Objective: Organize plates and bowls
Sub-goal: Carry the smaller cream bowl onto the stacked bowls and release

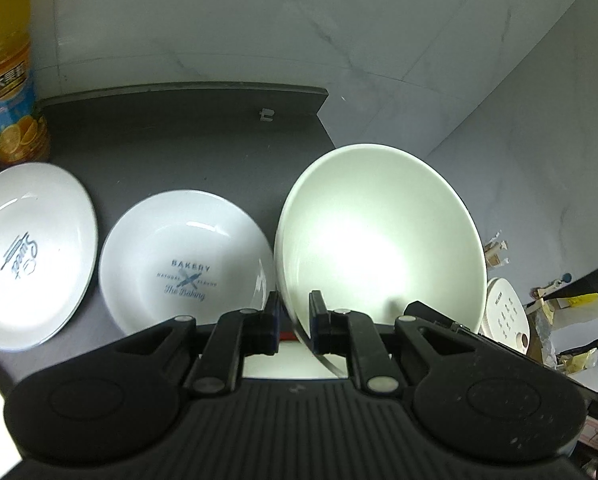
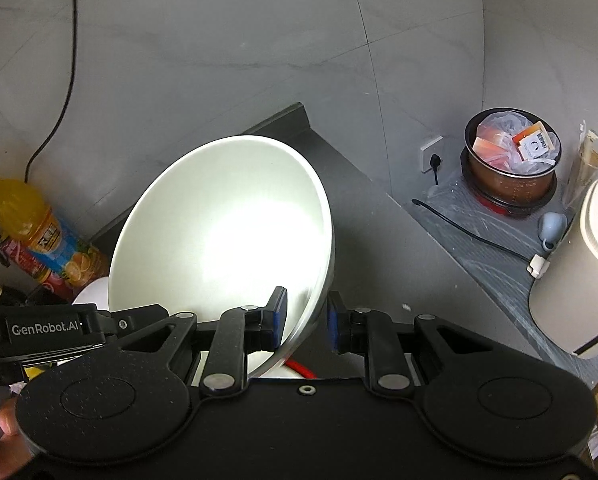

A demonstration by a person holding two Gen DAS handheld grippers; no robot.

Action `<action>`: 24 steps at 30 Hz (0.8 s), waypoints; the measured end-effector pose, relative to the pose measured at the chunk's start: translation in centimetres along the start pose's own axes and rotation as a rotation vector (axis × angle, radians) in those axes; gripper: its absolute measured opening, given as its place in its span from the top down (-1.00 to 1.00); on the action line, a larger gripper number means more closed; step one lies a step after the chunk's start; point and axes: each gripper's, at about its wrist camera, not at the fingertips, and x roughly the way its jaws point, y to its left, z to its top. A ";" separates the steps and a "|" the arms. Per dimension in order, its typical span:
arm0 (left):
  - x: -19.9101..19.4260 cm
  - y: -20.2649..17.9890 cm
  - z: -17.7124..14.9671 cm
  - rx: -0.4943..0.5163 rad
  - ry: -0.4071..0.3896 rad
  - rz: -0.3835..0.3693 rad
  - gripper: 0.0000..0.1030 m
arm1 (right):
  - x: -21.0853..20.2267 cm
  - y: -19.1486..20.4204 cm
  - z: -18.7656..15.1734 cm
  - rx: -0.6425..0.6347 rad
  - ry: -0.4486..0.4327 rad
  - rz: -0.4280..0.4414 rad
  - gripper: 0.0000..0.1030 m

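Observation:
A large plain white bowl [image 1: 379, 232] [image 2: 219, 232] is held tilted above the dark table [image 1: 179, 140]. My left gripper [image 1: 295, 316] is shut on its left rim, one pad inside and one outside. My right gripper [image 2: 307, 316] is shut on the opposite rim in the same way. On the table to the left lie two white printed plates, a "Bakery" plate [image 1: 187, 264] and a "Sweet" plate [image 1: 27, 256]. The bowl hides the table beneath it.
An orange juice bottle [image 1: 7, 80] [image 2: 31, 224] stands at the table's back left by the tiled wall. To the right, lower down, are a cream rice cooker [image 2: 571, 272], a pot stuffed with bags [image 2: 511, 168] and a black cable [image 2: 471, 232]. A thumb [image 2: 7, 416] shows bottom left.

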 end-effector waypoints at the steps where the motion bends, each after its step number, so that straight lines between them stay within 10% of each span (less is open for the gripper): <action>1: -0.3 0.2 -0.4 0.002 -0.001 -0.001 0.76 | -0.2 0.1 -0.3 0.000 0.001 -0.003 0.59; 24: -2.4 3.7 -6.1 0.006 0.064 -0.025 0.76 | -2.7 2.6 -7.2 0.011 0.054 -0.056 0.59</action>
